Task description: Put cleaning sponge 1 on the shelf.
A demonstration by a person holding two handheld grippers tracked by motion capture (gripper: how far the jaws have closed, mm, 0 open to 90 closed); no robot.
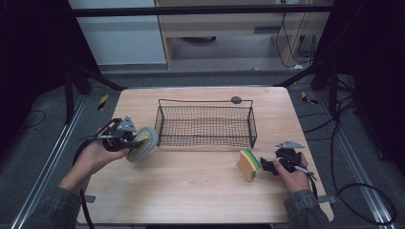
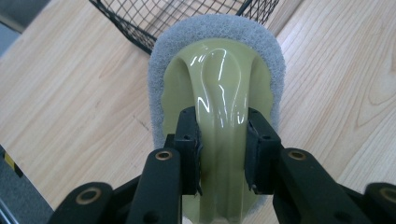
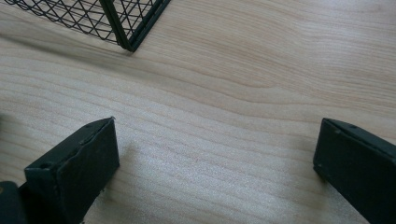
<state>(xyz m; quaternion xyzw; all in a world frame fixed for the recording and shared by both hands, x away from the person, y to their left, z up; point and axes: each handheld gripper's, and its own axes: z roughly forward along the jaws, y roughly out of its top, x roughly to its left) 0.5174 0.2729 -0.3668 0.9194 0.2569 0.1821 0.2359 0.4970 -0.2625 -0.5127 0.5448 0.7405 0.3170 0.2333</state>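
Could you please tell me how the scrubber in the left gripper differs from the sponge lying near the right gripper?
The scrubber is oval, with a glossy pale-green handle on a grey pad; the sponge is a rectangular block in tan, yellow and green layers. The scrubber is clamped by its handle in the left gripper and held clear of the table, while the sponge rests on the table on its edge, beside the open right gripper. Both lie just in front of the wire basket.

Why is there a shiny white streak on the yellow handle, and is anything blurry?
In the left gripper view, room light glares off the glossy handle of the scrubbing brush, while the black jaws near the lens look a bit soft. In the right gripper view, the wire basket casts a soft shadow on the table.
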